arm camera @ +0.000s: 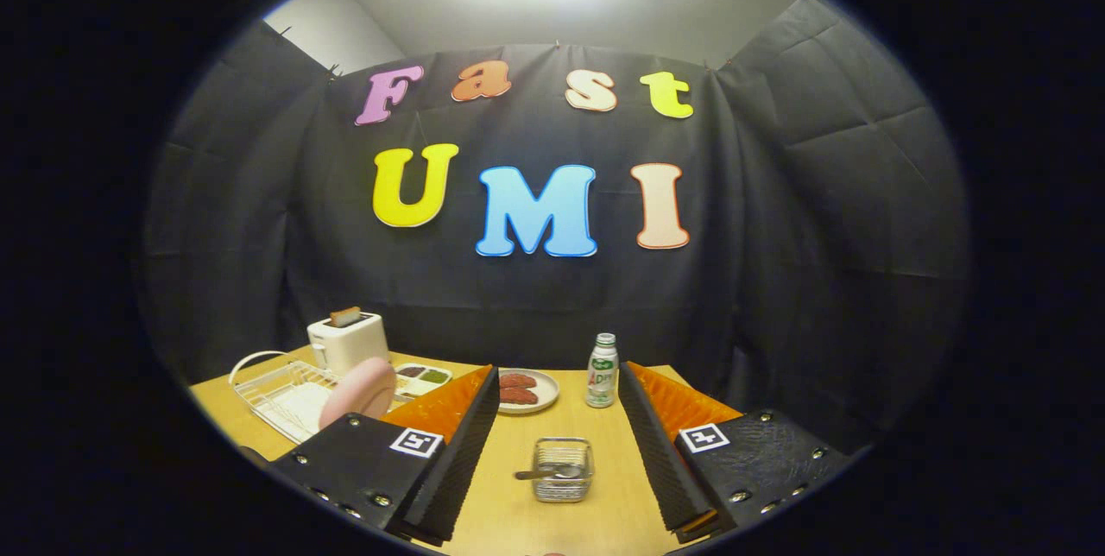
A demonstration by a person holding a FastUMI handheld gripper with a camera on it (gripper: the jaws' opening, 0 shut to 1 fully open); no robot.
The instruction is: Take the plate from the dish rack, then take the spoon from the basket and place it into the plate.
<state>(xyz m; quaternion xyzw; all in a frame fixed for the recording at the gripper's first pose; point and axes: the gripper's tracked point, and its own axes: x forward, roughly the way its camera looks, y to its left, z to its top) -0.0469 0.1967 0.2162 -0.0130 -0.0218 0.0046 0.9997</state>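
Plate in the rack, spoon in the basket, all on the wooden counter [509, 513].

The pink plate [359, 392] stands on edge, leaning a little, in the white wire dish rack [280, 396], which sits on the counter's left side beyond the left finger; the finger hides the plate's lower rim. The small wire basket [562, 470], square and silvery, stands on the counter in the open gap between the two fingers, touching neither. The spoon [549, 473] lies across the basket's top, its handle poking out over the left rim and its bowl resting inside, metal grey and roughly level.
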